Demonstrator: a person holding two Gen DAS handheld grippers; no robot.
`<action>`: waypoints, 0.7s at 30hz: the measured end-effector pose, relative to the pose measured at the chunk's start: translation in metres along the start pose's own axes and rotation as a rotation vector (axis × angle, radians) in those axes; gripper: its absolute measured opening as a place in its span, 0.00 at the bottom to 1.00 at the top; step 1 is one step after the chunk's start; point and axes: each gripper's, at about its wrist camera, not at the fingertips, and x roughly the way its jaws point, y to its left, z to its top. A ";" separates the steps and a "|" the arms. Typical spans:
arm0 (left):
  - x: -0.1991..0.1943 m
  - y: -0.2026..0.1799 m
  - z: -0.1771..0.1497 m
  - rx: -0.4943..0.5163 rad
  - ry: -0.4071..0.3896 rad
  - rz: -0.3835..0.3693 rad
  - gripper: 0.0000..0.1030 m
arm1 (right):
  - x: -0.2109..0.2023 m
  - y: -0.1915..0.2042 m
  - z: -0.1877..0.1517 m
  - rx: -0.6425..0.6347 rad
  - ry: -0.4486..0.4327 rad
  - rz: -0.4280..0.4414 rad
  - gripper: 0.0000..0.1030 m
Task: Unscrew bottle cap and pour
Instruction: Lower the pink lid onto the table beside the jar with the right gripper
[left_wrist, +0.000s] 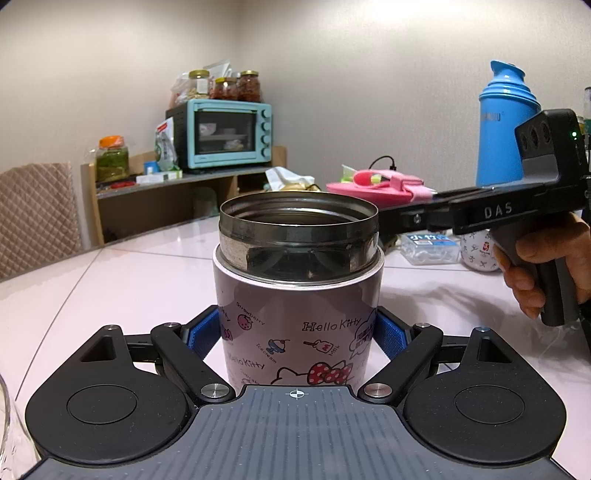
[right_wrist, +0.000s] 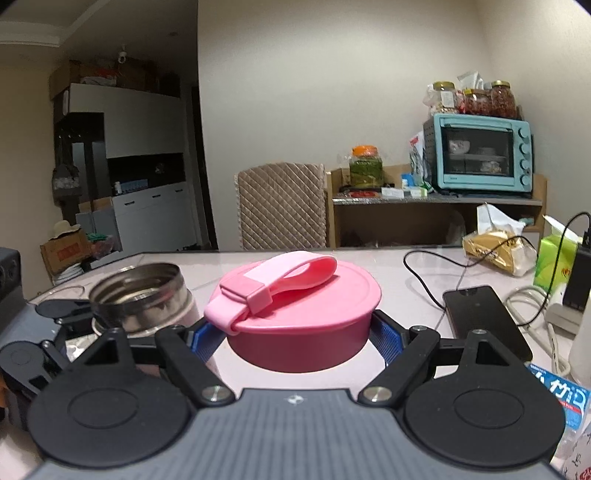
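Two claws are loaded at once, so treat this as a set-down before a pour. Your left gripper (left_wrist: 297, 332) pinches the bottle (left_wrist: 299, 295), a pink cartoon-printed flask with a wide steel mouth, its blue pads (left_wrist: 201, 334) pressed on either side of the lower body; the flask stands upright between the fingers with its mouth already bare. Your right gripper (right_wrist: 299, 328) pinches the pink cap (right_wrist: 303, 314) by its rim, strap loop on top, held level just ahead of the claw; whether its underside already touches the table (right_wrist: 413, 280) cannot be told. From that claw, the open flask sits just to the left and slightly beyond, with a black phone (right_wrist: 484, 317) and its cable to the right. Judging by this, the unscrewing is done and the cap needs parking. Lower it flat onto the bare patch straight under the claw, well short of the phone and cable, and let go only once the rim bears evenly, so it does not roll. Keep the left pinch firm and the flask vertical meanwhile. A clear glass edge (left_wrist: 7, 424) shows at the far left of the left claw; that seems the likely pour target, so tilt slowly toward that side.
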 end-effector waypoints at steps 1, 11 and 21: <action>0.000 0.000 0.000 0.000 0.000 0.000 0.87 | 0.000 0.000 -0.001 0.003 0.006 -0.004 0.82; 0.000 -0.003 0.000 0.001 0.000 0.000 0.87 | 0.009 -0.001 -0.010 0.015 0.063 -0.042 0.82; 0.000 -0.002 0.000 0.000 0.000 0.000 0.87 | 0.017 -0.006 -0.016 0.019 0.111 -0.071 0.82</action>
